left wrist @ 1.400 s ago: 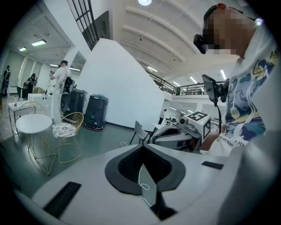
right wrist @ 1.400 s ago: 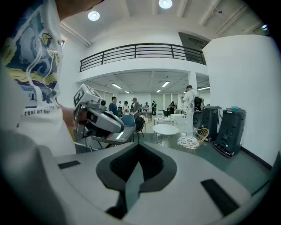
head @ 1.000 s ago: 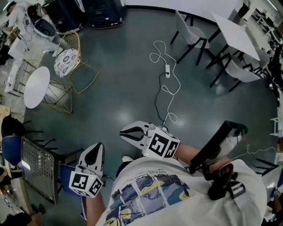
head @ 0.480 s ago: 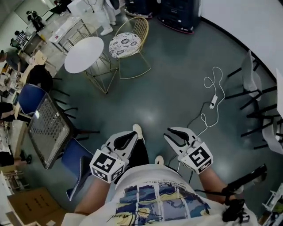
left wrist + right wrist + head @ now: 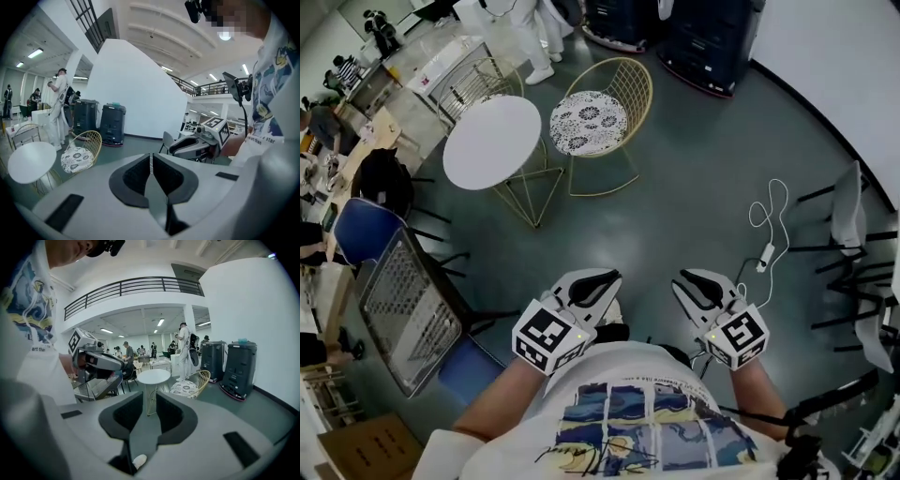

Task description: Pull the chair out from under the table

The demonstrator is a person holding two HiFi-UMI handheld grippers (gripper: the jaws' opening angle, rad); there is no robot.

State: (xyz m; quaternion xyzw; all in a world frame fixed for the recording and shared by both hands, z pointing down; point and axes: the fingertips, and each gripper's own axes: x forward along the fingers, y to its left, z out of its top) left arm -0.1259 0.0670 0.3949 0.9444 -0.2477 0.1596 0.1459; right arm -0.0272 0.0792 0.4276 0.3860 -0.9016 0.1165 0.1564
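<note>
A gold wire chair (image 5: pixel 598 117) with a patterned cushion stands beside a round white table (image 5: pixel 491 141), its seat outside the tabletop. Both are some way ahead of me on the grey floor. My left gripper (image 5: pixel 592 285) and right gripper (image 5: pixel 699 284) are held side by side near my body, pointing toward them. In the left gripper view the left gripper (image 5: pixel 151 158) is shut and empty, with the chair (image 5: pixel 79 152) and table (image 5: pixel 29 161) at far left. In the right gripper view the right gripper (image 5: pixel 149 401) has its jaws opening, nothing between them, and the table (image 5: pixel 153 376) and chair (image 5: pixel 191 385) lie beyond.
A white cable with a power strip (image 5: pixel 766 251) lies on the floor at right, near white chairs (image 5: pixel 851 214). A blue chair (image 5: pixel 358 230) and a tilted mesh panel (image 5: pixel 408 314) stand at left. Dark cabinets (image 5: pixel 708 37) and a person in white (image 5: pixel 520 28) are behind the table.
The view has swung round: the table and gold chair have come from the far left to ahead. Both grippers swept along and now sit side by side. The cable is now at right.
</note>
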